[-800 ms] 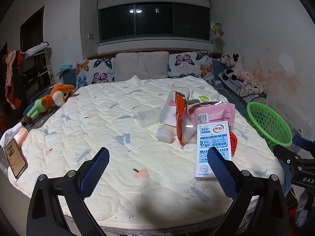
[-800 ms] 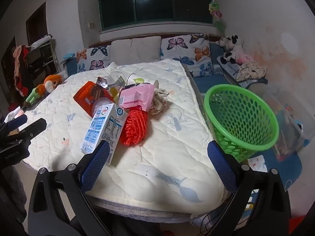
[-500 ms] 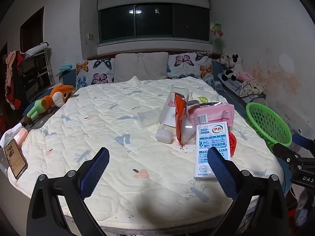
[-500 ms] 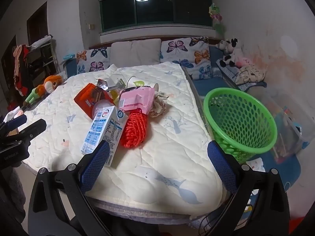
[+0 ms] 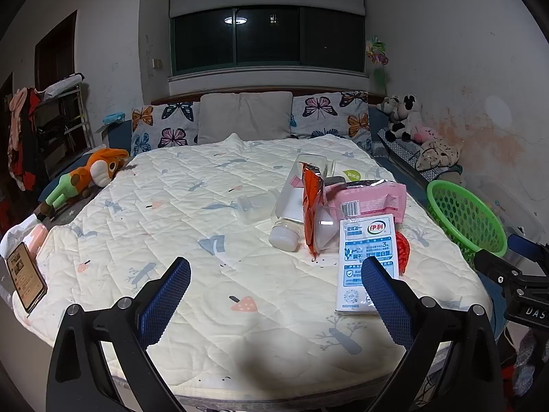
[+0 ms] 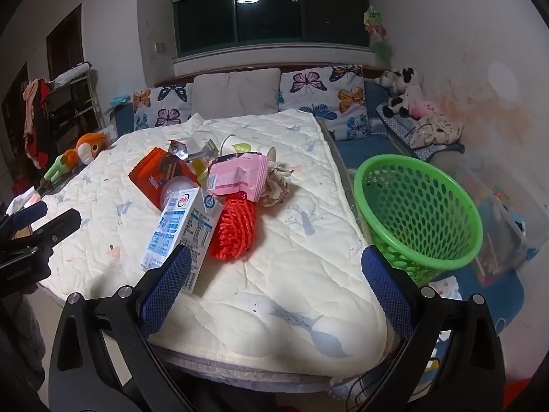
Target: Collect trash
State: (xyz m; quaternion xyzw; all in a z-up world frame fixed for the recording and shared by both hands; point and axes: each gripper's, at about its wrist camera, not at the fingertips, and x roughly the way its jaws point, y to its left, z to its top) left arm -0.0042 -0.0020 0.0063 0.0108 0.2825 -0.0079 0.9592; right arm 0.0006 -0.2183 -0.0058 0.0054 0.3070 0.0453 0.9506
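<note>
The milk carton (image 6: 183, 231) lies flat on the quilt, its near end just ahead of the right gripper (image 6: 274, 286)'s left finger, long axis running away from the jaws. The right gripper is nearer it than the left gripper (image 5: 274, 288). Both jaws stand wide and empty. The green basket (image 6: 417, 206) sits ahead-right. Since 0.8 s ago, the right view has edged closer; the carton has not shifted.

Quilted bed (image 5: 192, 213) beneath dark window (image 5: 267, 41)

Bed: a quilted cream bedspread (image 5: 192, 213) lay ahead of the claw.
Pillows: butterfly-print cushions (image 5: 161, 127) stood far ahead.
Toy: an orange plush animal (image 5: 92, 175) lay far left.
Phone: a lit smartphone (image 5: 25, 276) sat near left.
</note>
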